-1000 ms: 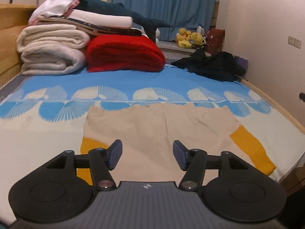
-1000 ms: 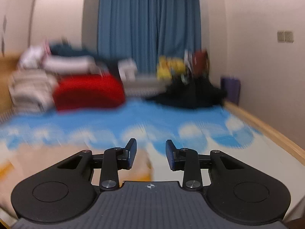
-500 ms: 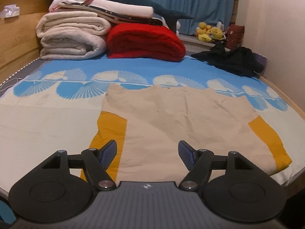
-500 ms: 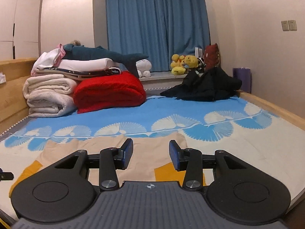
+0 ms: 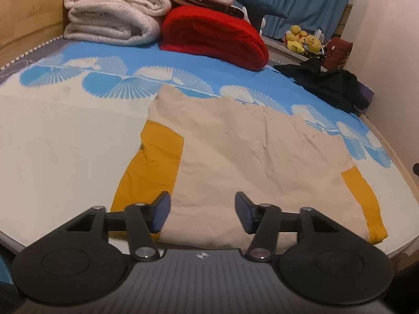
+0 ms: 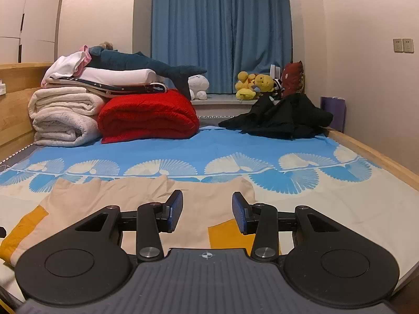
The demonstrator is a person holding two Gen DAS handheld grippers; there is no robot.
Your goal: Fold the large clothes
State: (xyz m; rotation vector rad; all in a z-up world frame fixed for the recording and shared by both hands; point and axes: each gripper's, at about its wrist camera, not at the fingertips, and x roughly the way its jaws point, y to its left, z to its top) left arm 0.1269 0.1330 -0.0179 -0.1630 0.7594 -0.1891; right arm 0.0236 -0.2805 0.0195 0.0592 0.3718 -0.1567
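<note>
A large beige shirt (image 5: pixel 248 151) with mustard-yellow sleeves lies spread flat on the bed near its front edge. It also shows in the right wrist view (image 6: pixel 131 198). My left gripper (image 5: pixel 202 210) is open and empty, above the shirt's near hem, close to the left yellow sleeve (image 5: pixel 154 162). My right gripper (image 6: pixel 207 210) is open and empty, low over the shirt's right side, close to the right yellow sleeve (image 6: pixel 222 235). Neither gripper touches the cloth.
The bed has a blue and cream fan-pattern sheet (image 6: pixel 235 151). At the back lie folded white blankets (image 6: pixel 62 120), a red blanket (image 6: pixel 149 117), a plush shark (image 6: pixel 141 64) and a black garment (image 6: pixel 282 117). A wooden bed rail (image 6: pixel 371 151) runs along the right.
The left gripper has moved left and tilted down towards the shirt's left sleeve. The right gripper has settled low over the shirt's right side and opened wider.
</note>
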